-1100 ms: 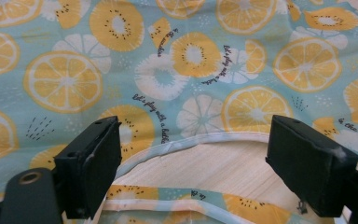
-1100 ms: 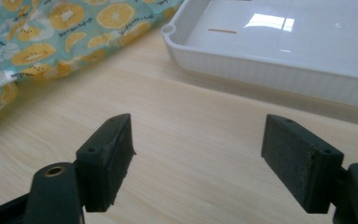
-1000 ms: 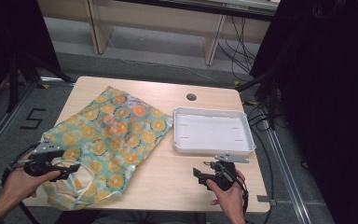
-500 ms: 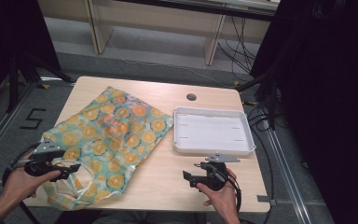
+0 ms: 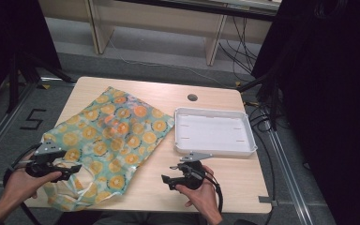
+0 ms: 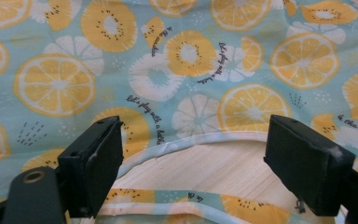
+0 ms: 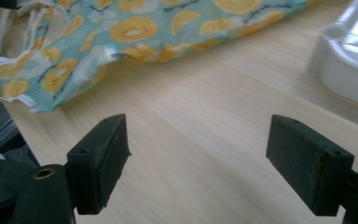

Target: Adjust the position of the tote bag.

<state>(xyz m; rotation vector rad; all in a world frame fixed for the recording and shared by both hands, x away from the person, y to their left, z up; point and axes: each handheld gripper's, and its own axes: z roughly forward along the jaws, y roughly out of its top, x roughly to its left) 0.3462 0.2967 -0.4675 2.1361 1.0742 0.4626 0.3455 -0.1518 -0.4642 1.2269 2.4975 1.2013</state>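
**Both grippers spread wide, fruit-print cloth on the left of the surface**

A pale blue cloth [image 5: 108, 140] printed with orange and lemon slices lies spread over the left half of the wooden surface [image 5: 236, 176], its near corner reaching the front edge. A white tray [image 5: 214, 131] sits on the right half, just beside the cloth's right corner but apart from it.

The left gripper [image 5: 70, 169], held in the person's left hand [image 5: 21, 185], hovers over the cloth's near-left part. In the left gripper view its fingers [image 6: 95, 163] stand wide apart, with a white-hemmed curved edge of the cloth [image 6: 205, 140] and bare wood between them.

The right gripper [image 5: 168, 180], in the right hand [image 5: 201, 197], is over bare wood in front of the tray. Its fingers [image 7: 100, 158] are also wide apart, gripping nothing; the cloth [image 7: 121, 32] lies ahead of them and the tray's corner [image 7: 345, 60] off to one side.
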